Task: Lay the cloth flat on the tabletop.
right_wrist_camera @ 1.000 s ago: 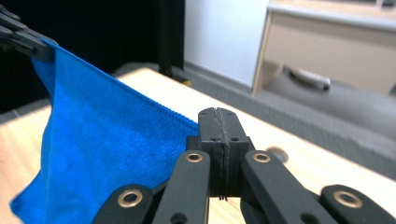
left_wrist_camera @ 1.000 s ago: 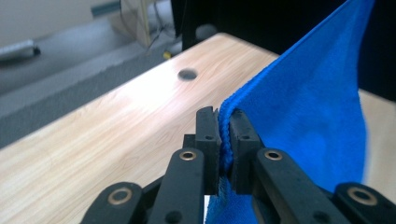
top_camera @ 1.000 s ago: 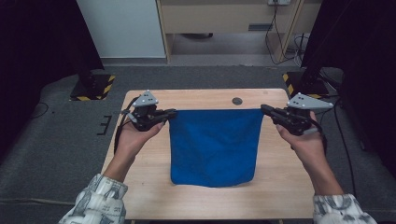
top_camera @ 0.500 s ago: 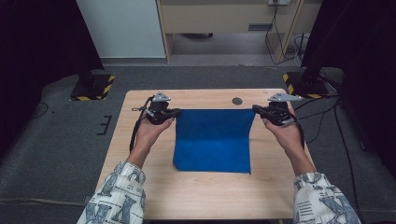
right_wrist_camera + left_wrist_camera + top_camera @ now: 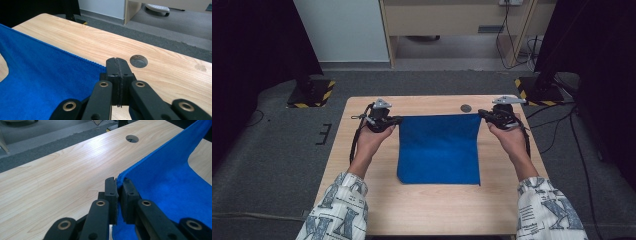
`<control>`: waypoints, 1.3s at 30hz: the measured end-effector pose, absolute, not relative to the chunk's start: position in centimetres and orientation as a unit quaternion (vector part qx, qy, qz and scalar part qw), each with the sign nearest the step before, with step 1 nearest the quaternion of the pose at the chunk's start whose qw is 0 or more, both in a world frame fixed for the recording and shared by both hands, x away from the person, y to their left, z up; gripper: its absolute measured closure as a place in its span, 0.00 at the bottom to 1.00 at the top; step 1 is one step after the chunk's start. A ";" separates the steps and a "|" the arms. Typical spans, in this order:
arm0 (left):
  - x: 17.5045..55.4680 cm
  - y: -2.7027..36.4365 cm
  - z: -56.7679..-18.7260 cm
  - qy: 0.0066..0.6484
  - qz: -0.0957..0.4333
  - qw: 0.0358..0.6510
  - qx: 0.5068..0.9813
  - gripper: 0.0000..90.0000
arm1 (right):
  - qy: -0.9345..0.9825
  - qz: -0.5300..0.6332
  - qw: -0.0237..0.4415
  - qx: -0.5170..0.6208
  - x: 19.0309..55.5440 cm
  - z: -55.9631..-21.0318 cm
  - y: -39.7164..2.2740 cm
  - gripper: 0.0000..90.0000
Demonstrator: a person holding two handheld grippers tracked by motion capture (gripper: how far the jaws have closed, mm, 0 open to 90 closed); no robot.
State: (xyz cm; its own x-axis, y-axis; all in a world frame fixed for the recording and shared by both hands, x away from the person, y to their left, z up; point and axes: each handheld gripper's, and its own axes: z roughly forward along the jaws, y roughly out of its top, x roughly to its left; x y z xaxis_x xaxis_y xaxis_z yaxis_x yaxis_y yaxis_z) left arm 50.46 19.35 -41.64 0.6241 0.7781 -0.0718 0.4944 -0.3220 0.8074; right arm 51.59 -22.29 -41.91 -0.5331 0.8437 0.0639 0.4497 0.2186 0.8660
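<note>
1. Left gripper [image 5: 396,120], upper left of centre in high view: jaws clamped on the far-left corner of the blue cloth [image 5: 439,149] (edge pinched between the pads in the left gripper view).
2. Right gripper [image 5: 483,114], upper right: jaws pressed together on the cloth's far-right corner.
3. Cloth: far edge stretched betw. the 2 grippers, rest spread toward the frame's bottom across the mid wooden table [image 5: 432,210].
4. Round hole [image 5: 466,107] in tabletop, just above the cloth's top edge, near the right gripper.
</note>
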 end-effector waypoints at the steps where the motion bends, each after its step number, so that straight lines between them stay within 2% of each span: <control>1: 50.5 19.4 -41.7 0.401 0.167 0.423 0.795 0.94 | 0.748 0.453 0.216 0.434 51.8 -42.1 -22.2 1.00; 12: 52.0 19.1 -42.6 0.412 0.166 0.417 0.793 0.98 | 0.752 0.441 0.213 0.441 52.8 -43.0 -22.0 1.00; 39: 56.0 20.0 -47.1 0.448 0.148 0.413 0.779 0.98 | 0.749 0.426 0.187 0.472 57.0 -46.7 -20.7 0.99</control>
State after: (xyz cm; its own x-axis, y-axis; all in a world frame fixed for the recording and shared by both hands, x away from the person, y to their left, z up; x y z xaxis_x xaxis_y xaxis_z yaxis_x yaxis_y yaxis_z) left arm 55.96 20.00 -47.07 0.5558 0.8195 -0.1396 0.5754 -0.2581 0.7761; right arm 56.96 -20.74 -46.68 -0.4847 0.8661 0.1218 0.5467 0.1913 0.8152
